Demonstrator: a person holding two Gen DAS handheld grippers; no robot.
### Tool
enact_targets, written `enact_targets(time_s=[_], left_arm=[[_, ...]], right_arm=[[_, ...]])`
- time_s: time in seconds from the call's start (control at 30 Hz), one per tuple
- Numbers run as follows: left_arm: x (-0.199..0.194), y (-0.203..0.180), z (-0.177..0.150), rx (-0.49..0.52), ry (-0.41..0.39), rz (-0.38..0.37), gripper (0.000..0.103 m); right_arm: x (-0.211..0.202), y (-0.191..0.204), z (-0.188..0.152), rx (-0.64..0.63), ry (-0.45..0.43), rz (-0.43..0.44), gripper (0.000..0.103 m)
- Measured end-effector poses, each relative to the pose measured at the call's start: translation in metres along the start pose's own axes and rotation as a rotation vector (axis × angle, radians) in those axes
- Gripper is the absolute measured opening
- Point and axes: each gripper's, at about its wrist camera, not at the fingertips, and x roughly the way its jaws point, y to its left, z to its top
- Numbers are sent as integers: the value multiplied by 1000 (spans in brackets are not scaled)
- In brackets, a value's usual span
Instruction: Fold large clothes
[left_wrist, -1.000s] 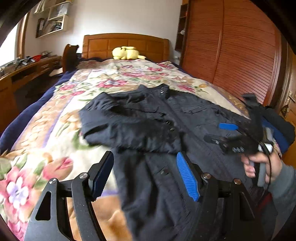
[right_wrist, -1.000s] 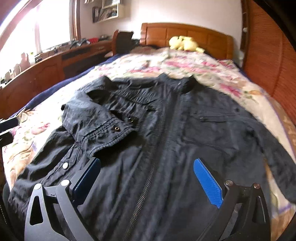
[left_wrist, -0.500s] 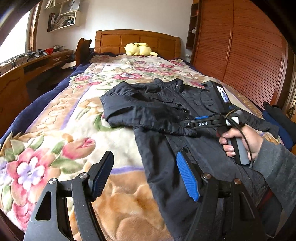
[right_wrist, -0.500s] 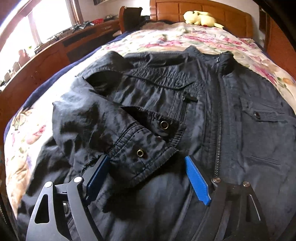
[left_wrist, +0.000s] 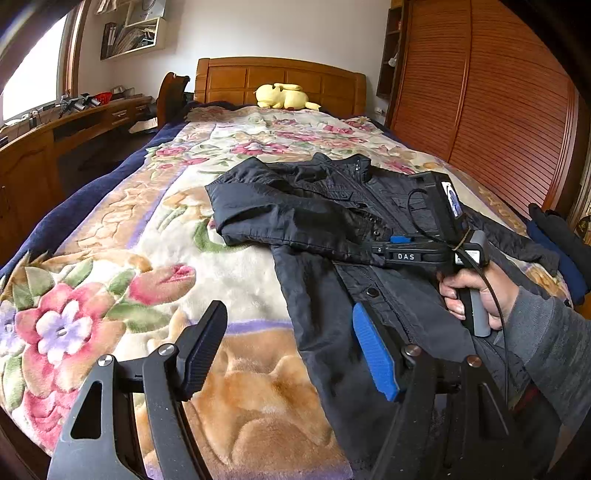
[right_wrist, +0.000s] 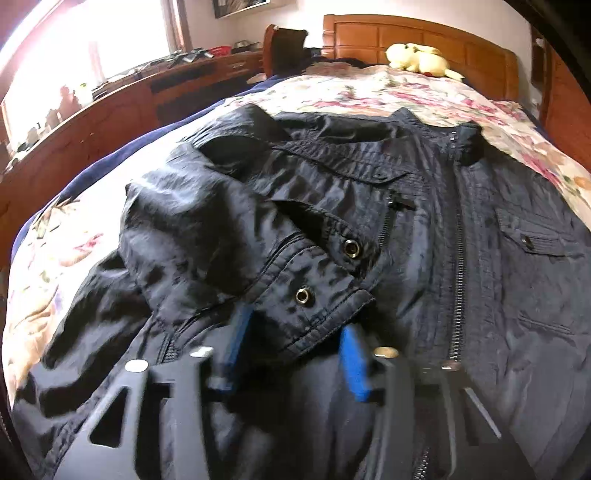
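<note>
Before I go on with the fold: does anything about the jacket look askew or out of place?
Only the dark jacket's sleeve cuff, lying skewed and rumpled across the chest. The right hand-held gripper, jaws just closing, has that cuff between them. Nothing looks torn or spilled.

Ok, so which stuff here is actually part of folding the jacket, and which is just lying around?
Part of the job:
- dark navy zip-front jacket, spread on the bed
- its snap-buttoned sleeve cuff, between the right gripper pads, which have just been closing
- left gripper, open

Just lying about:
- yellow plush toy
- floral fleece blanket
- wooden desk
</note>
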Motion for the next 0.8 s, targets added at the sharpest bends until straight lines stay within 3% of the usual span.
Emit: enact_targets(time_s=[0.2,0.57,0.8], left_arm=[[-2,0,0,-2,2,4,71],[-10,-10,3,-4,-23,6,72],[-3,-31,7,12,-35,-26,72]], right_arm=[[-5,2,2,-18,-31,13,12],[-115,3,2,-58,-249,-33,8],[-175,-27,-37,5,-277,-131,8]])
